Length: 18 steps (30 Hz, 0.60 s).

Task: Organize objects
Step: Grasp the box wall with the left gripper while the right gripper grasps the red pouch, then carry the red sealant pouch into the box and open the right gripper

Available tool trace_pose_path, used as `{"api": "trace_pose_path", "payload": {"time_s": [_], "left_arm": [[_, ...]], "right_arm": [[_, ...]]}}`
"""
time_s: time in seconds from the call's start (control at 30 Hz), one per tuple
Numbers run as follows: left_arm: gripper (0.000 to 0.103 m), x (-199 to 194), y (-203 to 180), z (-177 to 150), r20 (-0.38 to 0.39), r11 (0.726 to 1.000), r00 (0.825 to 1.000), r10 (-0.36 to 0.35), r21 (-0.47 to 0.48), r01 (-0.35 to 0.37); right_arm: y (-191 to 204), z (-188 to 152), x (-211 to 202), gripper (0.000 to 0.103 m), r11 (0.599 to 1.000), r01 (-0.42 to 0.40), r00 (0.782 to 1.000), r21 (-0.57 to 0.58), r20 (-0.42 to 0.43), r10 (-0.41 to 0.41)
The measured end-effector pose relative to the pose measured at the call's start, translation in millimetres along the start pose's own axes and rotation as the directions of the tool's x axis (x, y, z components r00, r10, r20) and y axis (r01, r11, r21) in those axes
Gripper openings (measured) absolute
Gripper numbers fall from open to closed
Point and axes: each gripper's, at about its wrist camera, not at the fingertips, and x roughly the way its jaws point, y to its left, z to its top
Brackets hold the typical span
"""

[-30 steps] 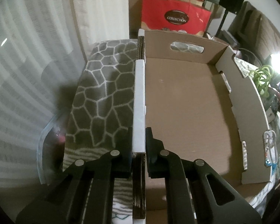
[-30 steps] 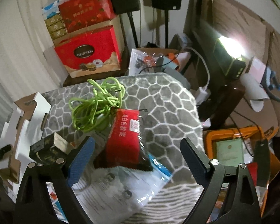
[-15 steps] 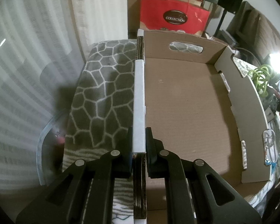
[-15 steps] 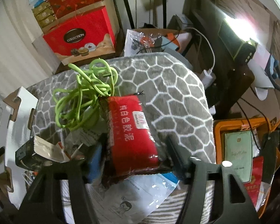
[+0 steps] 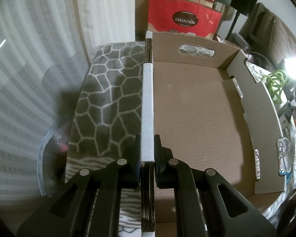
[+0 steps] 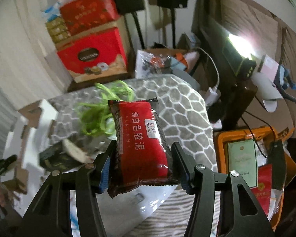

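Note:
My left gripper (image 5: 147, 150) is shut on the white-topped left wall (image 5: 147, 102) of an open cardboard box (image 5: 197, 108), which lies empty on a grey patterned blanket (image 5: 108, 98). In the right wrist view my right gripper (image 6: 142, 158) has a red and black sealant packet (image 6: 140, 136) between its jaws. The jaws are still closing, the pads press its sides, and the packet hangs above the blanket (image 6: 177, 108). A tangle of green cord (image 6: 96, 116) lies just behind it.
The box's right wall (image 6: 19, 130) shows at the left of the right wrist view, with a small black carton (image 6: 55, 160) beside it. A clear plastic sleeve (image 6: 154, 199) lies under the packet. An orange tray (image 6: 223, 140) sits at the right; red gift boxes (image 6: 92, 53) stand behind.
My right gripper's jaws closed in on the red packet and raised it off the plastic sleeve. My left gripper kept its hold on the box wall without moving.

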Motion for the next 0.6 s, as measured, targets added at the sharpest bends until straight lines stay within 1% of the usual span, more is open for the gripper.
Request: {"api": "trace_pose_path", "payload": {"time_s": [0.13, 0.23, 0.47, 0.6], "left_arm": [[0.01, 0, -1, 0, -0.001, 1.0, 1.0, 0.002, 0.004, -0.002], [0.01, 0, 0, 1, -0.003, 1.0, 1.0, 0.0, 0.004, 0.0], [0.01, 0, 0, 1, -0.003, 1.0, 1.0, 0.001, 0.004, -0.001], [0.01, 0, 0, 1, -0.003, 1.0, 1.0, 0.0, 0.004, 0.0]], "right_arm": [[28, 3, -20, 0.057, 0.998, -0.046, 0.998, -0.042, 0.032, 0.048], [56, 4, -27, 0.056, 0.993, -0.087, 0.995, -0.08, 0.033, 0.09], [124, 3, -26, 0.056, 0.973, -0.157, 0.987, -0.17, 0.02, 0.162], [154, 0, -17, 0.056, 0.962, -0.185, 0.982, -0.202, 0.008, 0.19]]}}
